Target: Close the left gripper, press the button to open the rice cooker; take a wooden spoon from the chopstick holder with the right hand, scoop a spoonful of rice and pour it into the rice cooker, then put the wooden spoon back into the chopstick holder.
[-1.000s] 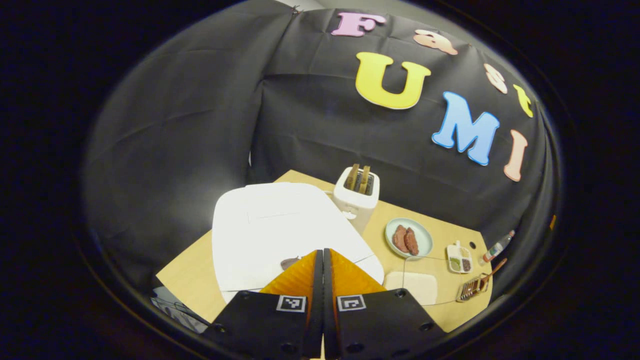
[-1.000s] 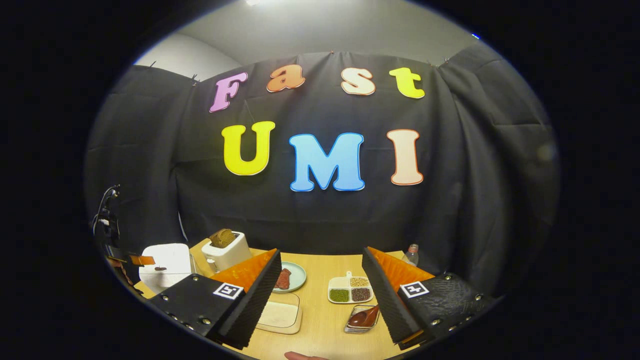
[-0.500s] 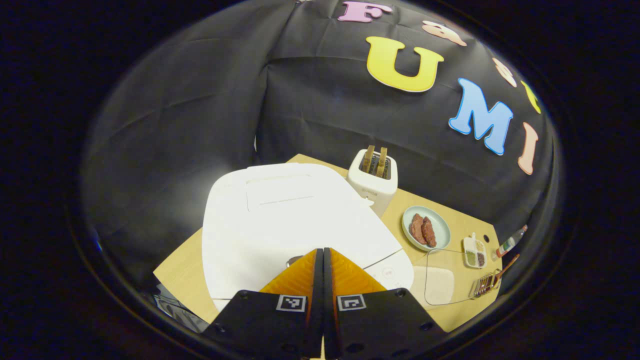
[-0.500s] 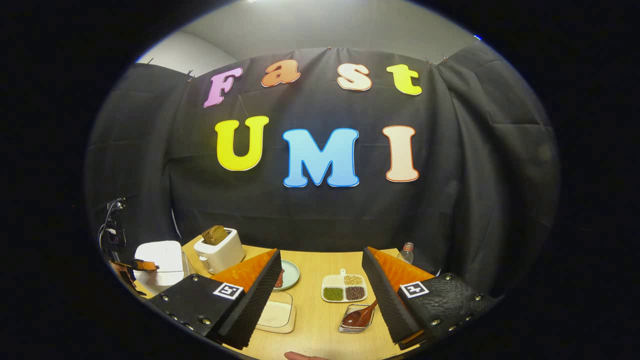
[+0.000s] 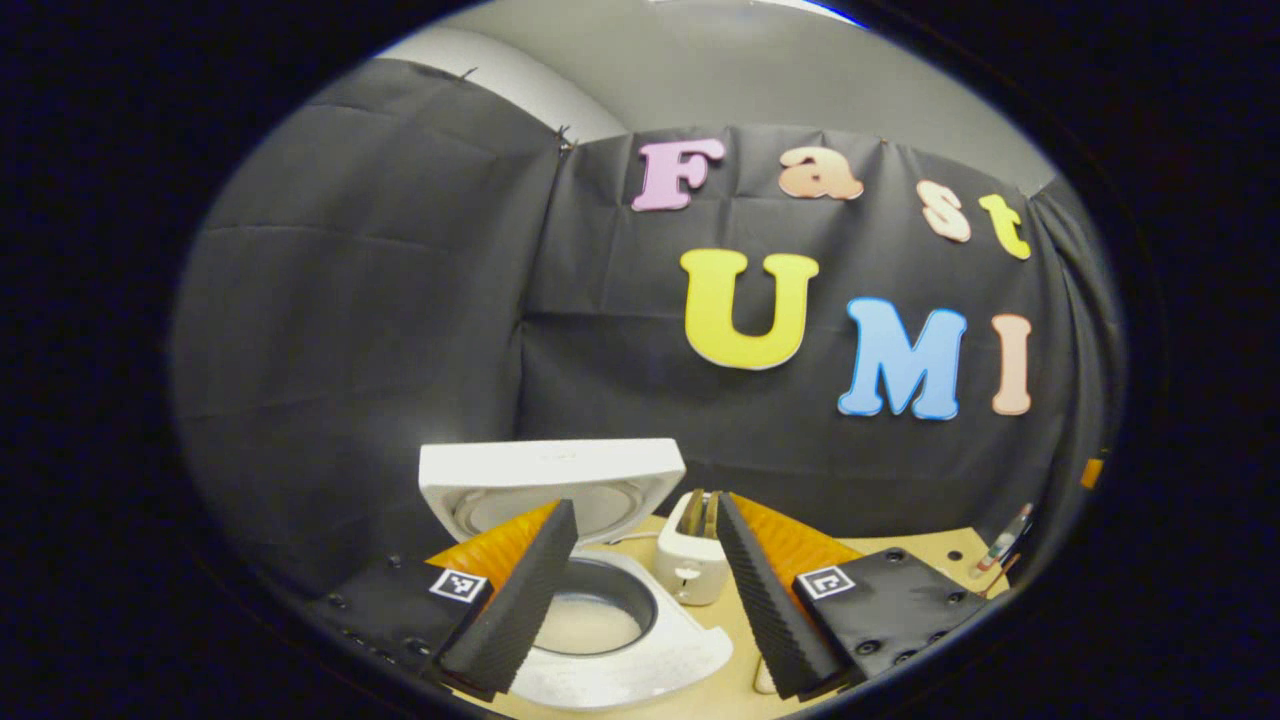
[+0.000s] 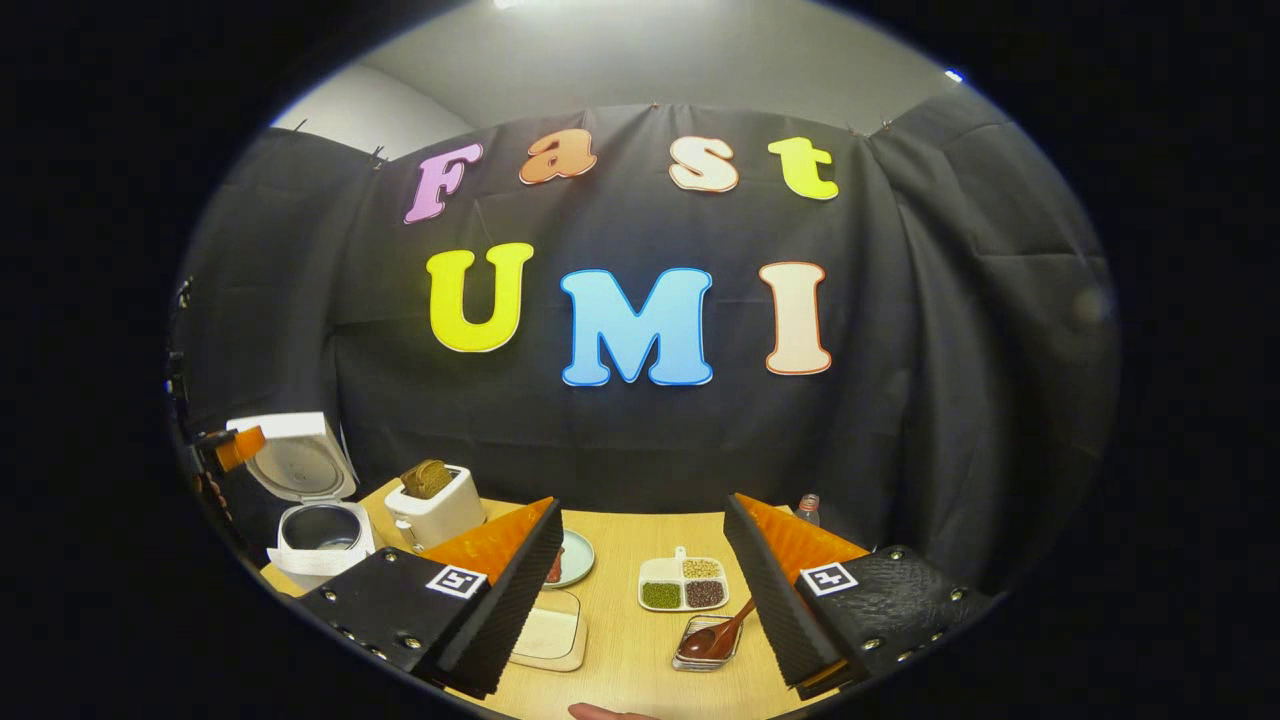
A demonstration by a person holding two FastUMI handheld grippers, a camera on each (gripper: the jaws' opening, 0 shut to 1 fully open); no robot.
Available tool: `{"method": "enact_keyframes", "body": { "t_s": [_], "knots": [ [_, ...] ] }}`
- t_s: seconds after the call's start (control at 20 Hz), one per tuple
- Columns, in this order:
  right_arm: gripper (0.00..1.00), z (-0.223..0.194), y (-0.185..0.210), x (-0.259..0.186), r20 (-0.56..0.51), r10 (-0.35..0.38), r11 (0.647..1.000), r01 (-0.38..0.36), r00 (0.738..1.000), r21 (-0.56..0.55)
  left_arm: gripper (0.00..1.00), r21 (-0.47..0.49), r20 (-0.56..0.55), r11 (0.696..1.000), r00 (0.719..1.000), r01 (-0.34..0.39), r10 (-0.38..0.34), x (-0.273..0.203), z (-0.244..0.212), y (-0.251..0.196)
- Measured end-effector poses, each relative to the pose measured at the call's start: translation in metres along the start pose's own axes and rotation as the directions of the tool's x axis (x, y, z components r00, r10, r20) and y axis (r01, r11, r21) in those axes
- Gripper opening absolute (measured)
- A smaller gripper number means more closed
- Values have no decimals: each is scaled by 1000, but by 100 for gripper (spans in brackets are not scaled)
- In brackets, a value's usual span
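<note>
On the surface [image 6: 640, 620], cooker [image 5: 600, 620] lid up.
Both jaws apart, empty; spoon [image 6: 718, 634] sits in holder [image 6: 700, 655].

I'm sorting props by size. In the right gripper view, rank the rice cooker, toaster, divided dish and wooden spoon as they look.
1. Rice cooker, lid up.
2. Toaster.
3. Divided dish, close to the toaster in looks, and it sits nearer the camera, so that order is unsure.
4. Wooden spoon.
</note>
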State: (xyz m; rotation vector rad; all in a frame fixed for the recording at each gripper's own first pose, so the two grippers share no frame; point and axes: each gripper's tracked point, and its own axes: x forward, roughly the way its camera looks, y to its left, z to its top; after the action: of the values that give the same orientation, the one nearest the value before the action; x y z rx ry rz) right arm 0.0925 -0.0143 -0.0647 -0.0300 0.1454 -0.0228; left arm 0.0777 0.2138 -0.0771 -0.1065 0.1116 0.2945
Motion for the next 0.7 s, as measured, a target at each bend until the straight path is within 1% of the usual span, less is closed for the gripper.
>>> {"method": "enact_keyframes", "body": {
  "t_s": [0.05, 0.1, 0.2, 0.3, 0.4, 0.55, 0.65, 0.7],
  "knots": [
    [98, 3, -3, -1, 9, -11, 1000, 11, 1000, 1, 96, 7, 28, 1000, 999, 20, -21, -6, 11, -7],
    [98, 4, -6, -3, 15, -19, 1000, 19, 1000, 1, 98, 20, 44, 999, 998, 35, -36, -14, 14, -14],
    [98, 5, -10, -5, 21, -29, 1000, 29, 999, 5, 98, 38, 60, 997, 996, 62, -64, -26, 20, -24],
    [98, 5, -15, -6, 20, -41, 999, 40, 999, 5, 96, 31, 53, 994, 993, 106, -108, -34, 18, -41],
    [98, 6, -23, -10, 27, -65, 998, 65, 998, 2, 97, 32, 56, 988, 987, 151, -153, -41, 17, -55],
    [98, 12, -40, -13, 61, -117, 993, 117, 991, 5, 96, 80, 42, 976, 977, 204, -208, -48, 9, -73],
    [98, 6, -48, -12, 54, -126, 992, 126, 991, 14, 97, 89, 37, 965, 967, 247, -251, -55, 6, -90],
    [98, 3, -55, -9, 50, -132, 991, 131, 990, 17, 97, 88, 37, 963, 966, 254, -258, -58, 6, -94]
  ]
}}
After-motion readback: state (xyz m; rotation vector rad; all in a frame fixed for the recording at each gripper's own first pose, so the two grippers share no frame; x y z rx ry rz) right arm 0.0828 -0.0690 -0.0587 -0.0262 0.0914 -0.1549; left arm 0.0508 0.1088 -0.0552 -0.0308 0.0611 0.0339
